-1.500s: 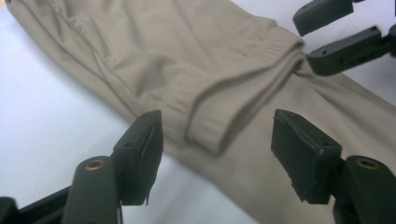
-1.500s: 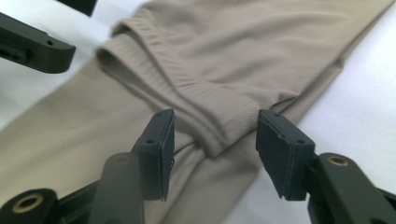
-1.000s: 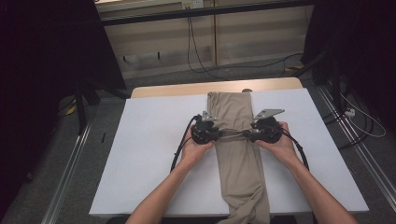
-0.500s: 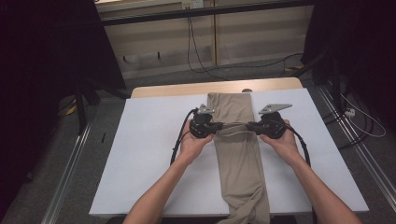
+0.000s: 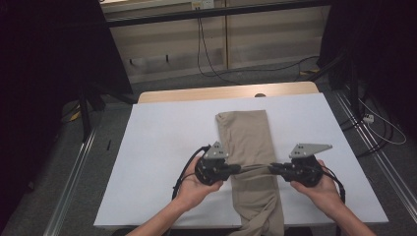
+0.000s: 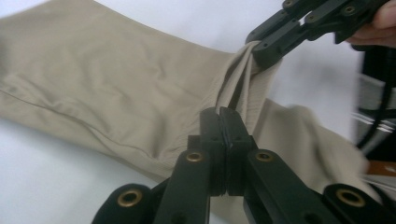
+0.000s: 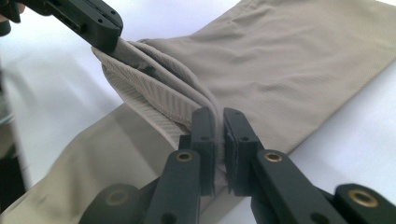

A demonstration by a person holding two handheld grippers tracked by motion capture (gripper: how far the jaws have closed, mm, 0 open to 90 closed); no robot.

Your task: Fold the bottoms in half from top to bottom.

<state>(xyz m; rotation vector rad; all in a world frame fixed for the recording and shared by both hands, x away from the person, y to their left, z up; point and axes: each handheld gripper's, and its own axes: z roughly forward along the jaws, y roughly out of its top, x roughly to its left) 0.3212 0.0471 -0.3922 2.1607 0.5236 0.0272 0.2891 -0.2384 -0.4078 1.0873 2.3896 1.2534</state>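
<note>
Khaki trousers (image 5: 246, 137) lie folded lengthwise down the middle of the white table top (image 5: 162, 147), with their near end hanging over the front edge. My left gripper (image 5: 240, 168) is shut on a pinch of the cloth at the trousers' left edge. My right gripper (image 5: 270, 168) faces it from the right; its jaws have just closed on the cloth too. A raised ridge of fabric is stretched between them. In the left gripper view the jaws (image 6: 219, 112) meet on a fold of the trousers (image 6: 116, 93). In the right gripper view the jaws (image 7: 217, 114) pinch bunched cloth (image 7: 289, 70).
A strip of wooden table (image 5: 196, 93) shows behind the white top. Metal rails (image 5: 74, 187) run along the floor on both sides. Cables (image 5: 211, 59) trail across the floor at the back, and dark stands are at the far left and right.
Both grippers have moved toward the near edge of the table and lifted slightly, drawing a ridge of cloth up. The trousers have slid a little toward the person.
</note>
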